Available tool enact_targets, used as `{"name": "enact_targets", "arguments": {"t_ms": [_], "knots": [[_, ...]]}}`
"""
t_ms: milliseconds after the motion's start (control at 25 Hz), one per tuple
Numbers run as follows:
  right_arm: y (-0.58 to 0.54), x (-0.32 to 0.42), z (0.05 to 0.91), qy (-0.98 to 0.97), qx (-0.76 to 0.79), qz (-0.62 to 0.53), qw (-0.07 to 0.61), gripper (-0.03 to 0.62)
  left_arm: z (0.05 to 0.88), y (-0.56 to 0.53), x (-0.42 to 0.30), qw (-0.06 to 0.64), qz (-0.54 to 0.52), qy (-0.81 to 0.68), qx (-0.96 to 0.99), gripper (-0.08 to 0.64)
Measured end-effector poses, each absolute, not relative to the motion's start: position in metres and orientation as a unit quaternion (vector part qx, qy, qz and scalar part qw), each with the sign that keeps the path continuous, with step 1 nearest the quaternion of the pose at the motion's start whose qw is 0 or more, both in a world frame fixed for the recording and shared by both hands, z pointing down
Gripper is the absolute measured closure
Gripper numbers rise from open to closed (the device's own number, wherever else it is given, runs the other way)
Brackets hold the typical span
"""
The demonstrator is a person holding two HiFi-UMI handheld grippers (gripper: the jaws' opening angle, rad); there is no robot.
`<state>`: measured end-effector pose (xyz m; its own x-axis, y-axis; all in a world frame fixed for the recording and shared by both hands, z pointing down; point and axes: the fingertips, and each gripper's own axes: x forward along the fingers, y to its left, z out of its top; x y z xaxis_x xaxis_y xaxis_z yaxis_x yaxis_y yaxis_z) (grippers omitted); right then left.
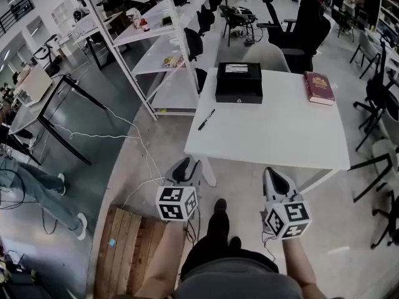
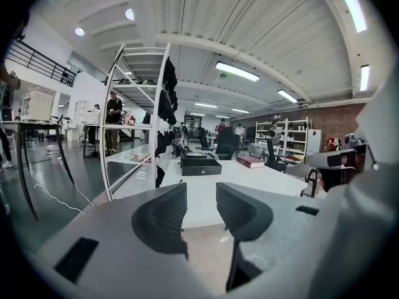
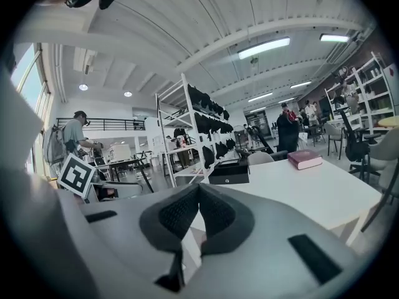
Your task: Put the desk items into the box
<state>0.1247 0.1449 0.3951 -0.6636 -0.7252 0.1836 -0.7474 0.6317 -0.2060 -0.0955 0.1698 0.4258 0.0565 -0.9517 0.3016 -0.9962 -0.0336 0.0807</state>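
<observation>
Left gripper [image 1: 187, 166] gaping (empty); box [image 1: 239, 83], pen [image 1: 206, 119]

Grey floor [image 1: 93, 142], wht shelving [image 1: 163, 39], ceiling strip lts [image 2: 237, 71]

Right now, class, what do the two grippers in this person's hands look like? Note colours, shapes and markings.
The left gripper and right gripper have pale grey, smoothly rounded bodies. Each carries a white cube printed with black square markers. Their fingers are dark, curved pads with a ribbed face.
</observation>
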Motion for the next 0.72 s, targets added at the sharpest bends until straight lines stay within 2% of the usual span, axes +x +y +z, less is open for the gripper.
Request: {"name": "enact_targets", "arguments": {"t_ms": [720], "knots": [[0.02, 0.056, 0.409, -0.884, 0.438, 0.155, 0.06, 0.588, 0.463, 0.038, -0.171, 0.167, 0.106, -0.662, 0.723, 0.42]]}}
